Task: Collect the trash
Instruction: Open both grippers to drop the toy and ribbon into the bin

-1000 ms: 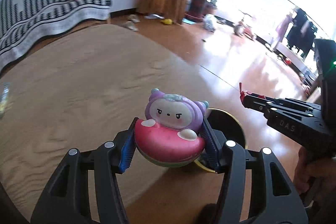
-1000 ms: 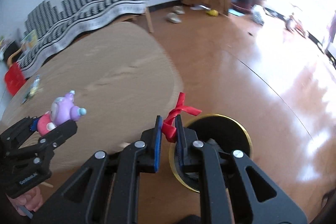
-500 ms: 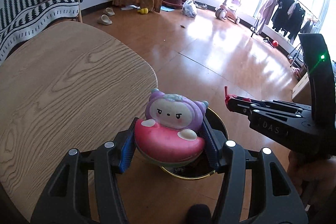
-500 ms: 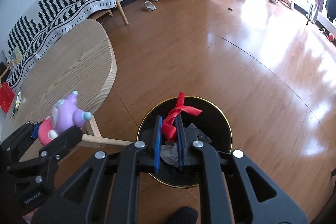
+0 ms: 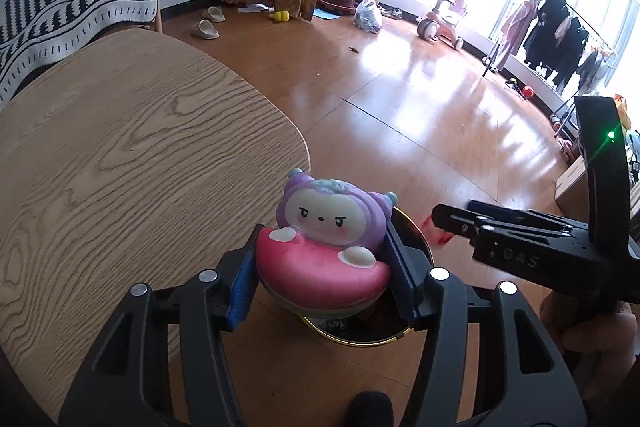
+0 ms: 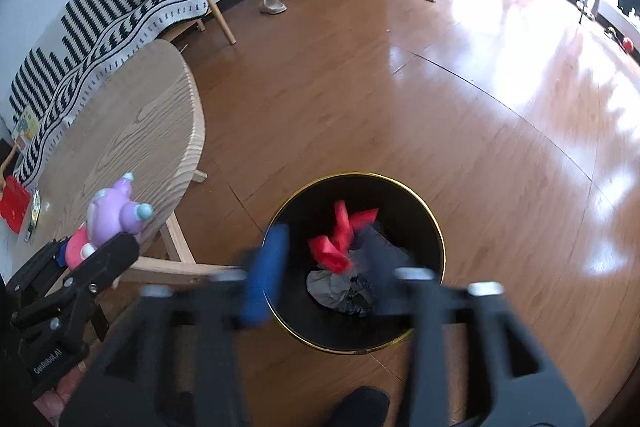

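Right gripper (image 6: 324, 267): motion-blurred, fingers spread wide, empty, above the bin (image 6: 432, 223). Bin: round, black, gold-rimmed, on the floor beside the table (image 6: 132, 131); holds a red ribbon (image 6: 340, 239) and crumpled grey paper (image 6: 340, 291). Left gripper (image 5: 322, 279): clamped on a glossy purple-and-pink toy (image 5: 324, 247), which hides most of the bin's rim.

Black left gripper (image 5: 322, 279), blue-padded jaws, silver screws
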A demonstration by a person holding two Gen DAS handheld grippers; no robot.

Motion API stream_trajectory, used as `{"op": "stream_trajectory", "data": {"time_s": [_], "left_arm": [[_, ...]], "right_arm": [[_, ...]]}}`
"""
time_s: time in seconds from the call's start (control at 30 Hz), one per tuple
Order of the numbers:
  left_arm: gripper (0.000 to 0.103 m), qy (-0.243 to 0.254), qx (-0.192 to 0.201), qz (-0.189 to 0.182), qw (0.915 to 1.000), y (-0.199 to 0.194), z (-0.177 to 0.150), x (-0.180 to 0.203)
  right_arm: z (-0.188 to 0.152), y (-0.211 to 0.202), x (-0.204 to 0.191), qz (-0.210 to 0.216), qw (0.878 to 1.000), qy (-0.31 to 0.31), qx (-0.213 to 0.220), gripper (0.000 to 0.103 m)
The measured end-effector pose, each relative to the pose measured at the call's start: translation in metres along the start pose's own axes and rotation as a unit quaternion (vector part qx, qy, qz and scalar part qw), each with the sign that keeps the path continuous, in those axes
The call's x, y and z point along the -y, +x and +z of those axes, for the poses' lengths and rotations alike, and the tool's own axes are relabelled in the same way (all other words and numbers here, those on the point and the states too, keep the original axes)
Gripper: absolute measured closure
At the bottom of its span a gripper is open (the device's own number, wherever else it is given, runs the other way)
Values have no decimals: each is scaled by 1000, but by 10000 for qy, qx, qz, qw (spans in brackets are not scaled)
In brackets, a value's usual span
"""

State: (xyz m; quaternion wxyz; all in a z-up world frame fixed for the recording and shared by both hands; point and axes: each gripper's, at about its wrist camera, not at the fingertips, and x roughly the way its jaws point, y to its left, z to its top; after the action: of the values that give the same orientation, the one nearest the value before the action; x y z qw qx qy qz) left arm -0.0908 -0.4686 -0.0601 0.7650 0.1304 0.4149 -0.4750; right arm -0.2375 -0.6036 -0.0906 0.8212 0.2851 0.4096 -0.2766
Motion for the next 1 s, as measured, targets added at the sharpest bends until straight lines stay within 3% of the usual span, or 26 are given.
{"op": "stream_trajectory", "data": {"time_s": [0.4, 0.6, 0.7, 0.77, 1.0], "left_arm": [[47, 122, -167, -142, 9997, 16, -7, 15], [47, 172, -232, -431, 9987, 34, -7, 33], [40, 206, -259, -532, 9980, 43, -8, 41], [25, 183, -251, -546, 9980, 46, -9, 43], [24, 193, -268, -449, 9984, 45, -8, 34]], "right_arm": [[3, -24, 21, -52, 9983, 468, 348, 40], [5, -45, 34, -25, 9951, 757, 639, 40], [6, -53, 37, 24, 9937, 831, 746, 39], [6, -57, 37, 49, 9933, 843, 783, 38], [7, -57, 31, 60, 9945, 724, 755, 38]]}}
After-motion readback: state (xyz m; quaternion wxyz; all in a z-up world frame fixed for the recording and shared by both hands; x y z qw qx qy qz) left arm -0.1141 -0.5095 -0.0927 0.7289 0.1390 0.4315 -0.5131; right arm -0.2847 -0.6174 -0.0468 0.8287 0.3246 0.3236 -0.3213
